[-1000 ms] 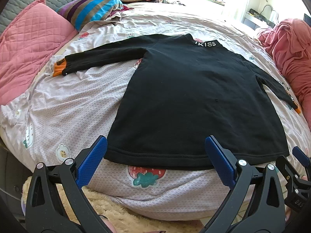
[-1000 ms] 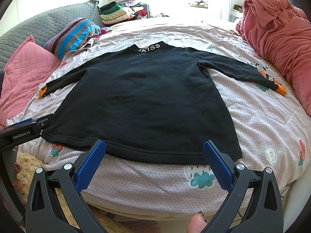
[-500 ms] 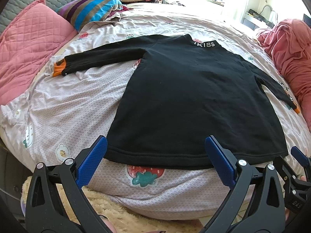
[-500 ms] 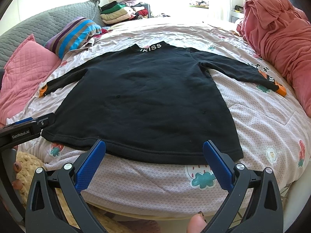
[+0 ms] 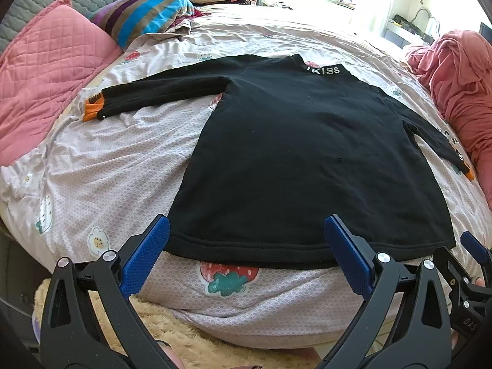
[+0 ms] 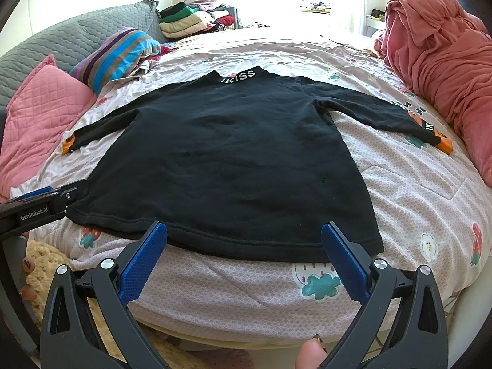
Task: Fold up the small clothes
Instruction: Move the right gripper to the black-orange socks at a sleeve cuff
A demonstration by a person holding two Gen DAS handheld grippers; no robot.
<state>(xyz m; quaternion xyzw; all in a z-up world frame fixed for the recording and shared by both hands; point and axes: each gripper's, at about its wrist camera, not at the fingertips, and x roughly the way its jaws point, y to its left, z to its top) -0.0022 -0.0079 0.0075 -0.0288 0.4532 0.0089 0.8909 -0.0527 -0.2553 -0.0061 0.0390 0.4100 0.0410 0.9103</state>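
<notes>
A black long-sleeved top (image 5: 307,153) lies flat and face-down or face-up (the pictures do not settle which) in the middle of a bed, its hem toward the cameras and its collar, lettered "IKISS" (image 6: 239,77), at the far end. Both sleeves are spread out sideways, each ending in an orange cuff (image 5: 92,109) (image 6: 444,144). Under it is a pale pink bedsheet (image 5: 107,166) printed with strawberries, flowers and clouds. The left gripper (image 5: 246,236) is spread wide and holds nothing; its blue-padded fingers (image 5: 144,258) hover just short of the hem, over the hem's left part. The right gripper (image 6: 244,240) is likewise spread wide and empty, its blue fingers (image 6: 344,264) poised near the hem's right part. In the right wrist view the left gripper's body shows at the left edge, beside the hem's left corner. A fingertip (image 6: 309,355) of the person shows at the bottom of that view. Around the top: a pink quilted pillow (image 5: 46,70) to the left, close to the left cuff; a striped pillow (image 6: 120,55) farther back on the left; a grey quilted headboard or cushion (image 6: 77,37) behind them; a stack of folded clothes (image 6: 190,21) at the far left corner; and a heaped pink blanket (image 6: 446,61) along the right side, near the right cuff. A cream fluffy rug (image 5: 172,335) lies below the bed's near edge. Nothing lies on the top or between the grippers and its hem.
</notes>
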